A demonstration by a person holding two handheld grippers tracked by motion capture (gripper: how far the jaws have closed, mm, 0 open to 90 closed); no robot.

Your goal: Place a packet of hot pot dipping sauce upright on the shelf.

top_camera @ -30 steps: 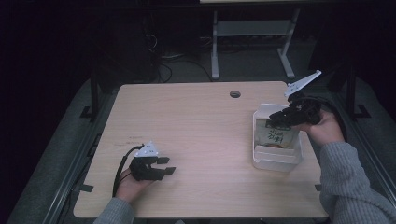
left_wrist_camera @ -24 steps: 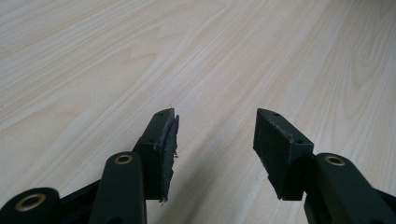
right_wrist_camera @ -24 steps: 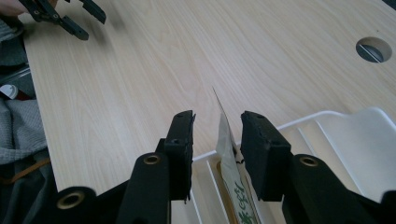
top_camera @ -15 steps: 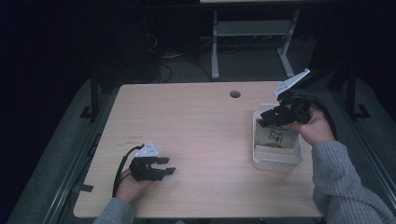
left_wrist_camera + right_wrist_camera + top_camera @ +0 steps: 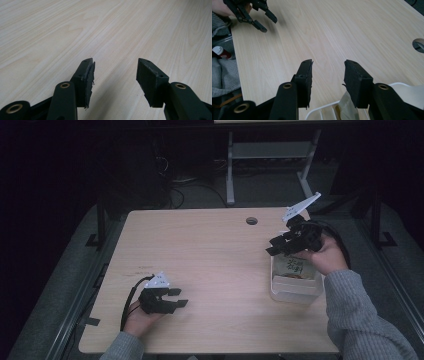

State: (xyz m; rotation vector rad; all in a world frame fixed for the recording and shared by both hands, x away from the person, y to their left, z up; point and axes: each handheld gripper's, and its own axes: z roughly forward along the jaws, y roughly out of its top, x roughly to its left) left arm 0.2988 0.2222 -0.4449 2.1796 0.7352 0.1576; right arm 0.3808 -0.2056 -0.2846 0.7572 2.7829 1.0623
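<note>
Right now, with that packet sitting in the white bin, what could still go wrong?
The right gripper hangs open over the bin's far rim, its jaws having just been opening with nothing between them; a careless swing might clip the rim and shove the bin. The bin sits near the table's right edge, so a nudge could push it off. The packet leans against the wall and might slump.

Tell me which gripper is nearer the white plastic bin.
Right. The right gripper hovers open over the white plastic bin's far rim; the left gripper rests across the table, near its front-left edge.
</note>
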